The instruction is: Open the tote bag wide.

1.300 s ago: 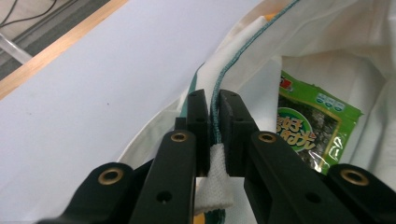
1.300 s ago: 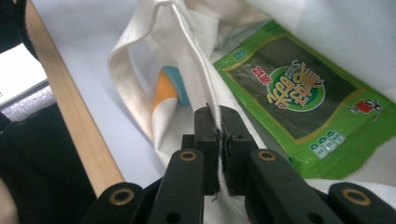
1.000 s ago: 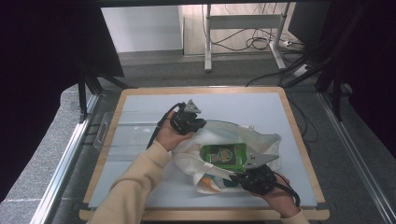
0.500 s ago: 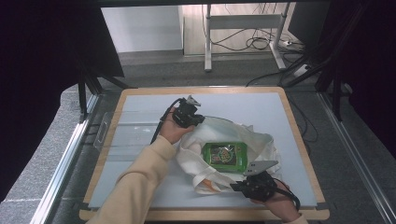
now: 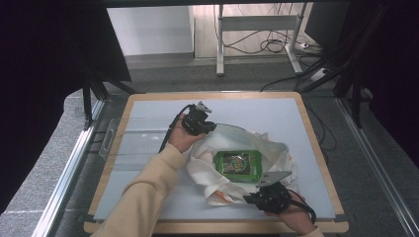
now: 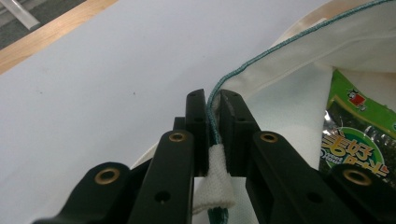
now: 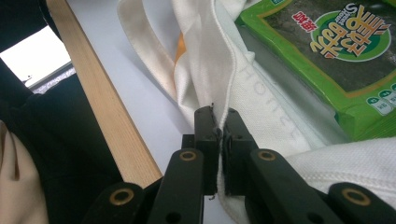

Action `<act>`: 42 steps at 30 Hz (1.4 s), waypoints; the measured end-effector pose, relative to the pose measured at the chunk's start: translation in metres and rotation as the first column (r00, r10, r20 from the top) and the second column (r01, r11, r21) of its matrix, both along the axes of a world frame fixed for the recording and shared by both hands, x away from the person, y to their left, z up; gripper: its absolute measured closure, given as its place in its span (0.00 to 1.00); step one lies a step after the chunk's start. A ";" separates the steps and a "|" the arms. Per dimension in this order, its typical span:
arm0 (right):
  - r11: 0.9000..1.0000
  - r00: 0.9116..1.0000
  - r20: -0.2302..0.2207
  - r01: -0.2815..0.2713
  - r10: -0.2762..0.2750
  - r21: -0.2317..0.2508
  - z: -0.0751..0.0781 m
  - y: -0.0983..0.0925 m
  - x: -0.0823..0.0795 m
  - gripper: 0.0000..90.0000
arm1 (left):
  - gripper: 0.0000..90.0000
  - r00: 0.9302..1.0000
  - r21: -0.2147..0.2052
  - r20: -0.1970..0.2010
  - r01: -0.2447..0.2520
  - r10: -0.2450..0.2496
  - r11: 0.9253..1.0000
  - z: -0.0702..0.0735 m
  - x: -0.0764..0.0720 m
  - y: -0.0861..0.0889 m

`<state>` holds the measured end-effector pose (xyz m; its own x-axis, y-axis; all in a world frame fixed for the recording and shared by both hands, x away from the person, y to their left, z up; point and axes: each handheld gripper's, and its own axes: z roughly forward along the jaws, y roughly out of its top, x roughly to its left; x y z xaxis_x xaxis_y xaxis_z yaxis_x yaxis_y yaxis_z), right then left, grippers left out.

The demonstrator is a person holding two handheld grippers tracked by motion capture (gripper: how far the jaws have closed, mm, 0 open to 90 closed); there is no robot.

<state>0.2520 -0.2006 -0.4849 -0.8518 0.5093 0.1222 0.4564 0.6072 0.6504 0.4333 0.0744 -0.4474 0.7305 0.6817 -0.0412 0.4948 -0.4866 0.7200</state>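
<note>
A white cloth bag [image 5: 276, 153] with a teal-stitched rim lies spread on the pale table, its mouth held wide. Inside it rests a green snack packet [image 5: 237, 164], also seen as the green packet [image 7: 322, 60] and the packet [image 6: 357, 126]. My left gripper [image 5: 210, 127] is at the bag's far left rim and is shut on the teal edge of the bag [image 6: 252, 70]; the left gripper [image 6: 213, 100] pinches the hem. My right gripper [image 5: 249, 199] is at the near edge, and this right gripper [image 7: 217, 116] is shut on a fold of the bag [image 7: 210, 51].
A clear plastic tray [image 5: 131, 143] lies flat at the table's left side. The wooden table rim [image 5: 212, 95] frames the white top; the near rim [image 7: 100, 98] runs just beside my right gripper. Cables and a desk frame [image 5: 257, 44] stand on the floor beyond.
My right gripper has drawn the bag's near edge toward the front of the table, widening the mouth. The green packet now lies more exposed. The left gripper has stayed almost still.
</note>
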 end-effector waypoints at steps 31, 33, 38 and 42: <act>0.983 0.988 0.107 0.095 -0.113 0.154 0.028 -0.011 0.002 0.55 | 0.43 0.983 -0.160 0.050 0.181 -0.175 0.970 0.036 -0.095 0.021; 0.982 0.987 0.110 0.101 -0.119 0.157 0.029 -0.012 0.002 0.54 | 0.43 0.982 -0.146 0.053 0.186 -0.180 0.972 0.033 -0.100 0.020; 0.979 0.985 0.109 0.114 -0.133 0.170 0.031 -0.014 0.003 0.51 | 0.42 0.979 -0.131 0.053 0.204 -0.199 0.970 0.025 -0.110 0.021; 0.978 0.984 0.119 0.112 -0.134 0.177 0.033 -0.015 0.002 0.48 | 0.42 0.977 -0.142 0.045 0.212 -0.208 0.967 0.017 -0.115 0.024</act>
